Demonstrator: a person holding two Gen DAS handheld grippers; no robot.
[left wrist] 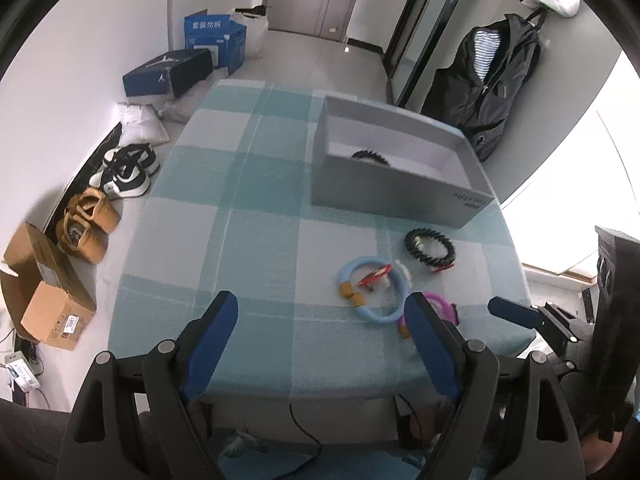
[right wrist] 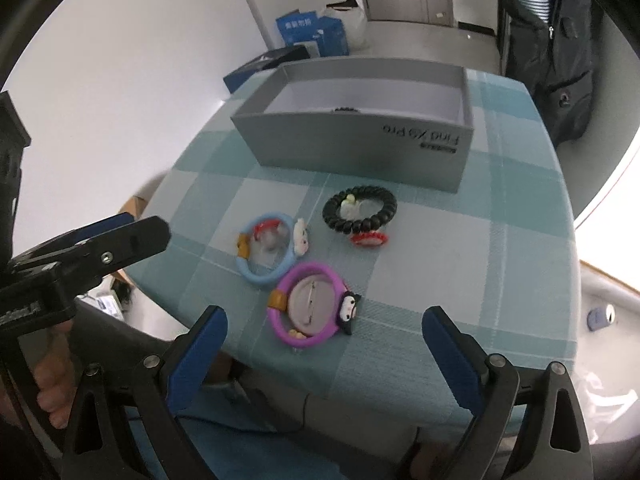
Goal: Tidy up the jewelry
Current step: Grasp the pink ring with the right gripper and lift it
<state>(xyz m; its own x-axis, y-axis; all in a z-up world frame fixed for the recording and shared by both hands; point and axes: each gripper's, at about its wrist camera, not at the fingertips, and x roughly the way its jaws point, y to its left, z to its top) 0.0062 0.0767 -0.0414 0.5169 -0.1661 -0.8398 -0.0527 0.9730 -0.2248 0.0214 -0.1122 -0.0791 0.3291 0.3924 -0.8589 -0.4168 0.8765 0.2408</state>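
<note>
A grey open box [left wrist: 396,196] [right wrist: 352,148] stands at the far side of the checked table, with a black beaded bracelet [left wrist: 370,156] inside. On the cloth in front lie another black beaded bracelet [left wrist: 430,249] [right wrist: 360,210], a light blue ring bracelet [left wrist: 374,290] [right wrist: 266,254] and a purple ring bracelet [left wrist: 440,308] [right wrist: 308,310] with a cartoon charm. My left gripper [left wrist: 320,316] is open and empty above the near table edge, left of the bracelets. My right gripper [right wrist: 324,328] is open and empty, hovering just before the purple bracelet.
The table has a blue-and-white checked cloth [left wrist: 248,216]. On the floor at left are shoes [left wrist: 124,170], cardboard boxes [left wrist: 48,292] and blue boxes [left wrist: 212,36]. A dark jacket [left wrist: 488,80] hangs at the right. A cable [left wrist: 304,432] hangs below the table's front edge.
</note>
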